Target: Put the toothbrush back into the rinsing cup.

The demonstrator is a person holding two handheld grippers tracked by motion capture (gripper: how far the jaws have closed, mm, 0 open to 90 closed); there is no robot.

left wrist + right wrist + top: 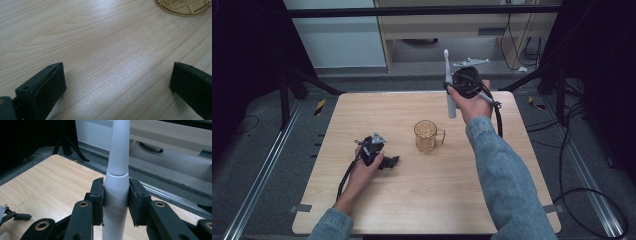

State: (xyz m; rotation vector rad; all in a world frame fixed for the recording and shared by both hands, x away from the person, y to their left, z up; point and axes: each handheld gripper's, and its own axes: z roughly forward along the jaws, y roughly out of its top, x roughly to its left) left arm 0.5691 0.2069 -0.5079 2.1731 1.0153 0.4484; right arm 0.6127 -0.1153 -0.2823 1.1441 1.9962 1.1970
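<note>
Two black pads of the right gripper (115, 201) are clamped on the thick lower body of the white plastic electric toothbrush (449, 85), just below the seam where the slimmer neck begins. The toothbrush stands nearly upright, brush head at the top, held in the air above the far right part of the light wooden table (377, 210).

Handling: the body appears rigid, smooth and rounded, so it can be expected to slip or swing between flat pads if the grip loosens. Its weight is judged moderate and concentrated in the thick handle; the present grip point on that handle is the correct one. The thin neck and head should not be gripped.

The left gripper (117, 87) rests low on the near left part of the table with its jaws spread wide and nothing between them. The amber patterned glass mug (427, 136) stands upright near the table centre, handle toward the right, just beyond the left jaws. Glass is fragile and could tip if struck on the rim.

Clearance: the table surface around the mug is bare on all sides. The toothbrush hangs close to the far edge, beyond which the floor drops away; movement toward the centre offers open room.
</note>
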